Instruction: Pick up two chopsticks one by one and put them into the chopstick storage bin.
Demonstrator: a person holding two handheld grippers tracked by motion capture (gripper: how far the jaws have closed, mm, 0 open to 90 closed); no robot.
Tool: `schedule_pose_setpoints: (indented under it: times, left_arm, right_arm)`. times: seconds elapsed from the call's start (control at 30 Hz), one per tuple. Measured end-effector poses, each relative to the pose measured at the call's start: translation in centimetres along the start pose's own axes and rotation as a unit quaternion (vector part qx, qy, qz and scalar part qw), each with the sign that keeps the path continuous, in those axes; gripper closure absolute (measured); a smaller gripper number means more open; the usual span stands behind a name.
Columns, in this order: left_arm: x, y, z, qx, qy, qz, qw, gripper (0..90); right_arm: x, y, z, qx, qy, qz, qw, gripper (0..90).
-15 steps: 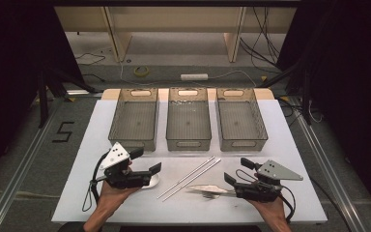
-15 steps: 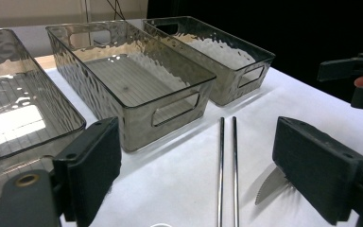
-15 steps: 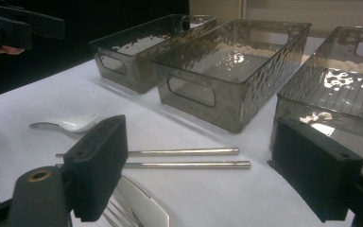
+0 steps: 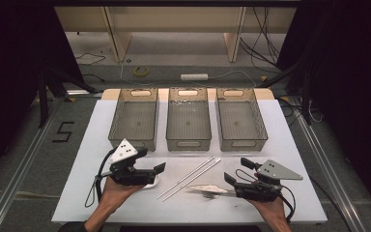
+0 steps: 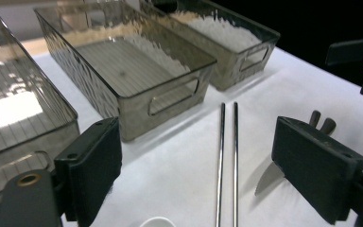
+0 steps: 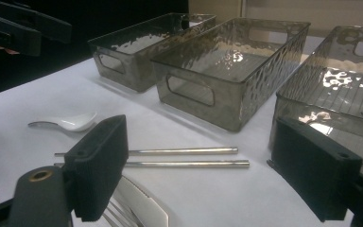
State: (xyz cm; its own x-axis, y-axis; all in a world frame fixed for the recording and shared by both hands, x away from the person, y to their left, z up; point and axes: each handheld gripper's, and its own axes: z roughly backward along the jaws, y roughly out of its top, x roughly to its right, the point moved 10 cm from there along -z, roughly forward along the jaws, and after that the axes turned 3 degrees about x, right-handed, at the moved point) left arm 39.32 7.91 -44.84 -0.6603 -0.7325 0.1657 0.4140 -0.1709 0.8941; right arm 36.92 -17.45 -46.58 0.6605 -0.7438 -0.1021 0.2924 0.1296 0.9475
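Note:
Two metal chopsticks (image 4: 188, 179) lie side by side on the white table (image 4: 290, 145), between my two grippers. My left gripper (image 4: 155, 173) hovers open just above a white spoon (image 4: 149, 184), its jaws (image 5: 198, 156) wide apart and empty. My right gripper (image 4: 237, 170) is open as well, low over a knife (image 4: 207, 188) and a fork (image 4: 210, 195). In the right gripper view the empty jaws (image 6: 203, 156) frame the chopsticks (image 6: 184, 157), with the knife (image 6: 146, 208) below and the spoon (image 6: 71, 122) farther off. The knife's tip (image 5: 267, 178) shows beside the chopsticks (image 5: 228, 156).
Three grey translucent bins stand in a row behind the cutlery: left (image 4: 133, 143), middle (image 4: 188, 143), right (image 4: 241, 142), all with nothing inside. Dark floor, rails and cables surround the table. A forearm comes in at each bottom corner.

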Motion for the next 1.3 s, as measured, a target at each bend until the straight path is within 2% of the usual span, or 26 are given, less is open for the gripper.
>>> schedule_pose_setpoints:
  times: [0.13,0.33,0.53,0.77,0.87,0.93,1.0,1.1,1.2,1.3]
  left_arm:
    - [0.1,-0.2,-0.7,-0.045,0.006,-0.008,0.9989,16.9]
    - [0.4,0.1,-1.8,-0.097,0.006,-0.032,0.9948,17.4]
    - [0.8,0.0,-2.6,-0.121,0.003,-0.038,0.9919,17.9]
    - [1.4,-0.3,-3.7,-0.155,-0.003,-0.058,0.9862,17.9]
    - [1.5,-0.5,-4.2,-0.174,-0.001,-0.071,0.9822,18.6]
    - [1.7,-0.7,-4.7,-0.188,-0.008,-0.072,0.9794,20.0]
    - [1.7,-1.2,-5.3,-0.210,-0.014,-0.075,0.9747,20.0]
    - [1.5,-1.6,-6.1,-0.228,0.000,-0.092,0.9694,21.5]
    - [1.8,-1.9,-6.7,-0.246,-0.007,-0.092,0.9647,23.6]
    - [1.9,-2.6,-7.5,-0.276,-0.010,-0.092,0.9565,27.0]
  right_arm:
    - [0.0,0.0,0.0,-0.001,-0.002,0.001,1.0000,20.4]
    - [0.0,0.0,0.0,-0.004,-0.002,0.003,1.0000,20.4]
    - [0.1,0.0,0.0,-0.007,-0.003,0.004,1.0000,20.4]
    - [0.0,-0.1,0.0,-0.011,-0.003,0.006,0.9999,20.5]
    - [0.0,-0.2,-0.1,-0.012,-0.002,0.007,0.9999,20.4]
    - [0.1,-0.2,-0.1,-0.013,-0.003,0.007,0.9999,20.5]
    - [0.1,-0.2,-0.1,-0.014,-0.003,0.008,0.9999,20.5]
    - [0.1,-0.4,-0.2,-0.020,-0.003,0.010,0.9998,20.4]
    - [0.1,-0.4,-0.2,-0.020,-0.003,0.012,0.9997,20.4]
    - [0.0,-0.4,-0.2,-0.022,-0.002,0.011,0.9997,20.4]
